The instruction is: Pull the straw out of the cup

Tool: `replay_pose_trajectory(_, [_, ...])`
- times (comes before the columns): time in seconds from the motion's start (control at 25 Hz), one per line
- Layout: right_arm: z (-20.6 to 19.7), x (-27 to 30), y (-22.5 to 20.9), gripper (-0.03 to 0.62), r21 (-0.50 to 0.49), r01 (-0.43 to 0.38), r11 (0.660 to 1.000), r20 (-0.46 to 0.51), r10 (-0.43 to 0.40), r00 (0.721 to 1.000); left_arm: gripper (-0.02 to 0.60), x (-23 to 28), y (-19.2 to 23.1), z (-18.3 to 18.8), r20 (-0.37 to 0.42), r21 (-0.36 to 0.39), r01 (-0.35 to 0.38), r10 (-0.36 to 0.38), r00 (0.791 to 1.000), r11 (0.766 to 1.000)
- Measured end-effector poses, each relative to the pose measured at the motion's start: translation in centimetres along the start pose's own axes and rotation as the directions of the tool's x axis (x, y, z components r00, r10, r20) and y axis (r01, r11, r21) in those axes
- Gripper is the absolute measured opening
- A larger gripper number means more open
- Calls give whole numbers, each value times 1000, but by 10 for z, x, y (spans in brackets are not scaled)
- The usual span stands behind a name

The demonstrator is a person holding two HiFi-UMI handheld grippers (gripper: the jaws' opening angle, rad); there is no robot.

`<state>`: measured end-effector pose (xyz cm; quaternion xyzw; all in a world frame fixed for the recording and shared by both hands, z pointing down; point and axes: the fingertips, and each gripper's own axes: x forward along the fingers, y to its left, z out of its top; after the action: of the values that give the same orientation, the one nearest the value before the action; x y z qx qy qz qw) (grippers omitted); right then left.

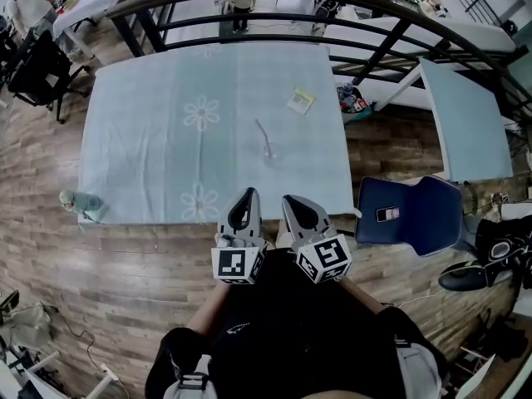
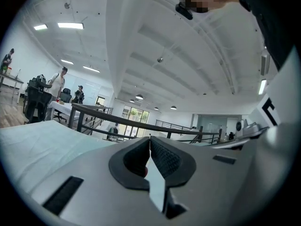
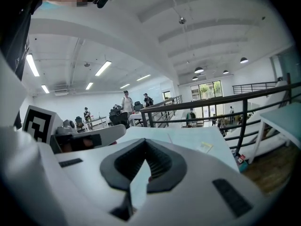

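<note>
Pale-blue cloth w/ white flower prints covers the table (image 1: pixel 150 140), which stands by a dark metal railing (image 1: pixel 349 7) on a wood-plank floor (image 1: pixel 100 281). Near the table's ctr, a bit toward the person's side, sits a clear plastic cup (image 1: pixel 269 153). A thin pale straw (image 1: pixel 260 131) stands in it, leaning up-left in the head view. Cup & straw are well apart from both tools. Farther back & to the right lies a small yellowish paper packet (image 1: pixel 301 100). At the table's near-left corner rests a greenish soft lump (image 1: pixel 81 202).

At the near table edge the left hand-held gripper (image 1: pixel 248 192) and the right hand-held gripper (image 1: pixel 288 199) hover side by side, tips just over the cloth's edge, aimed roughly toward the cup. Left one's own view: clenched, ribbed pads meeting, nothing btwn them. Right one's own view: likewise clenched & empty. Each carries a cube w/ black-and-white square markers.

Right of the table stands a blue chair (image 1: pixel 411 214) w/ a phone-like item (image 1: pixel 387 214) on its seat. In the gripper views, people stand by desks in the bkgd.
</note>
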<state>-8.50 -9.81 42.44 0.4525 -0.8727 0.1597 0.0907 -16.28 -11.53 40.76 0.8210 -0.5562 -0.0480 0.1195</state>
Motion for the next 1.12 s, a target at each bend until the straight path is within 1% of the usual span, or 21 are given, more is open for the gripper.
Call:
replay_pose_trajectory(0.12, [-3,-3,-5,9,17,35,999,-15,-35,999,18,5,0,-1,-6,-1,27,-27,1000,1000])
replay_pose_trajectory(0.24, [-7,1,-8,9,23,46,999,-37,-45,998,18,11,3,1,-1,-6,34,-34,999,999])
replay_pose_trajectory(0.48, [-9,17,-4,9,16,15,1000,-62,-14,998,18,13,13,3,-4,-38,-6,6,1000,999])
replay_pose_trajectory(0.72, [-14,34,-5,9,3,-7,1000,-105,8,994,18,9,34,-8,-51,-65,-65,62,997,996])
replay_pose_trajectory(0.88, [-15,49,-14,9,-9,-14,1000,-117,13,993,18,19,46,-12,-45,-42,-66,64,997,997])
replay_pose_trajectory(1.12, [-9,70,-30,9,-25,-31,999,-125,27,992,18,34,55,-11,-52,-36,-90,89,995,995])
